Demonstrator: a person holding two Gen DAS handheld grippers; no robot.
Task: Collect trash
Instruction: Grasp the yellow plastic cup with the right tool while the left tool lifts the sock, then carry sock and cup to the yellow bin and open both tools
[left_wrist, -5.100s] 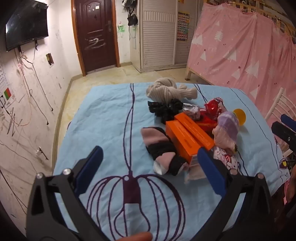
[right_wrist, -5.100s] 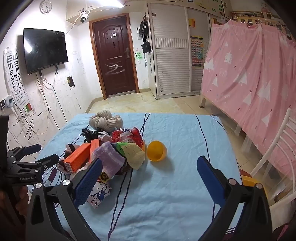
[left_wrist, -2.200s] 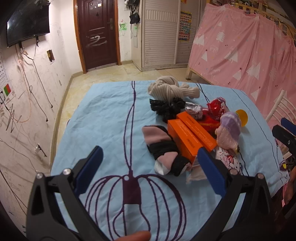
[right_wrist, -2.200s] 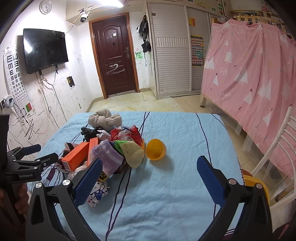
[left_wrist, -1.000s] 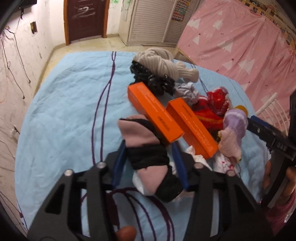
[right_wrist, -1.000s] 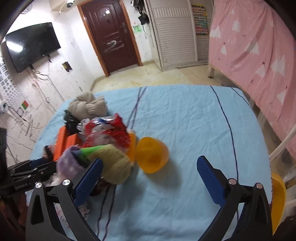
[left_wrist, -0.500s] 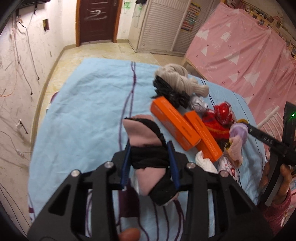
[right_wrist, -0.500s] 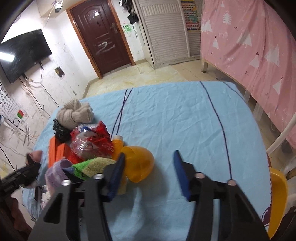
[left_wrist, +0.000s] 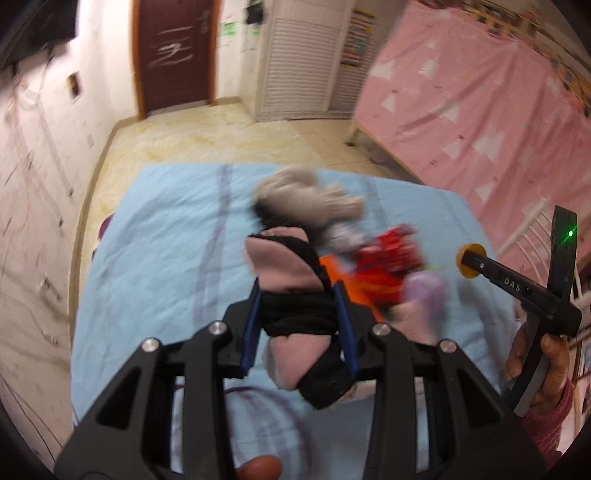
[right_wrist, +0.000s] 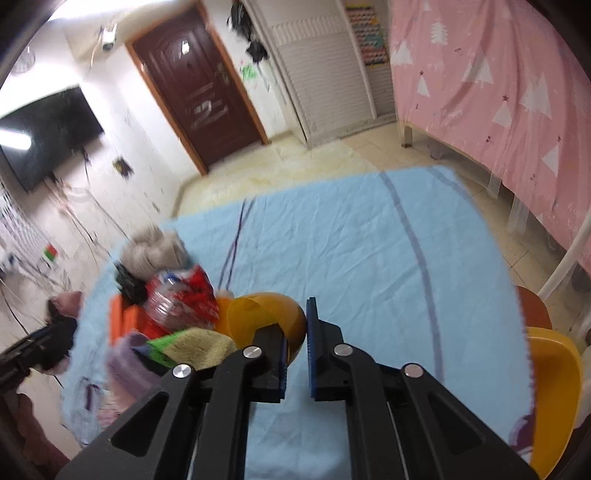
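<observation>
My left gripper is shut on a pink and black sock and holds it lifted above the blue table. My right gripper is shut on the rim of an orange plastic bowl at the right side of the pile. The pile holds orange boxes, a red snack bag, a beige knit bundle and a purple sock. In the left wrist view the pile is blurred; the right gripper's body stands at the right.
The table wears a light blue cloth. A yellow chair stands at the right edge. A pink curtain hangs at the right. A door and tiled floor lie beyond the table.
My left gripper closed on the sock and lifted it off the table. My right gripper moved down to the orange bowl and closed on its rim.
</observation>
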